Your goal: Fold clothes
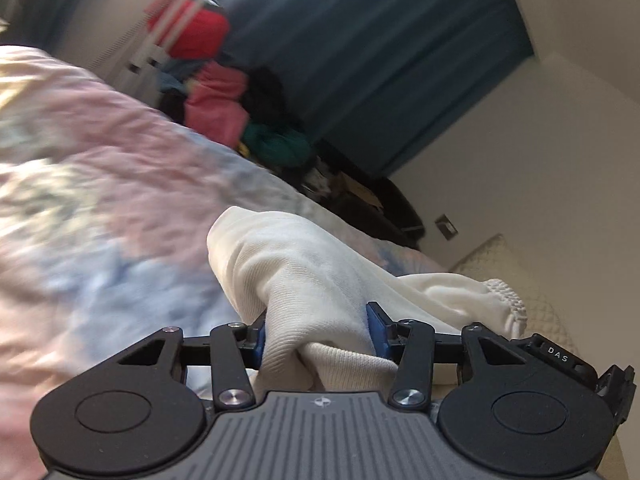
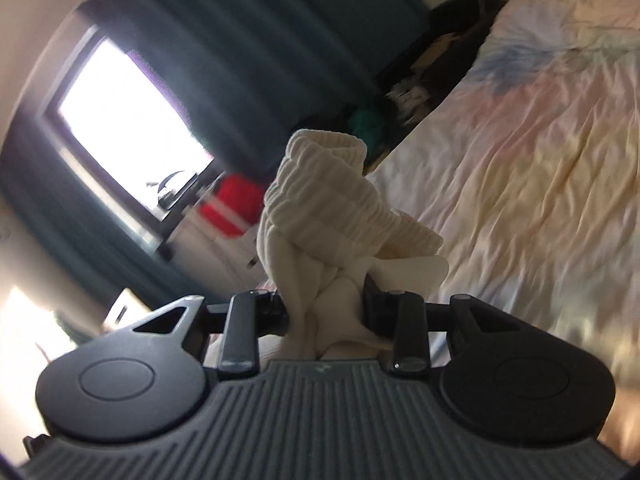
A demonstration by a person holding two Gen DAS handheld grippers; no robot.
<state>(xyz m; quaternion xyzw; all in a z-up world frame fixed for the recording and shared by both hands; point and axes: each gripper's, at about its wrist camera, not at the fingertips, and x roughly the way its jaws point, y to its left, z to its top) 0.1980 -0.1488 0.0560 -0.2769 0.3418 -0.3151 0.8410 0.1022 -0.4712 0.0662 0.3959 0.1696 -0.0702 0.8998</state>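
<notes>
The left tool is clamped on a bunch of the cream garment, and the right tool is clamped on its ribbed, gathered end. Both ends are held up above the bed with its pastel cover.

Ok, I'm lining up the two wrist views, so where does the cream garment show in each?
Left wrist: the cream garment fills the lower middle, bunched between the left gripper fingers, trailing right.
Right wrist: it rises at centre, ribbed band on top, pinched in the right gripper.
Shared landmark: the teal curtain at the back of both.
</notes>
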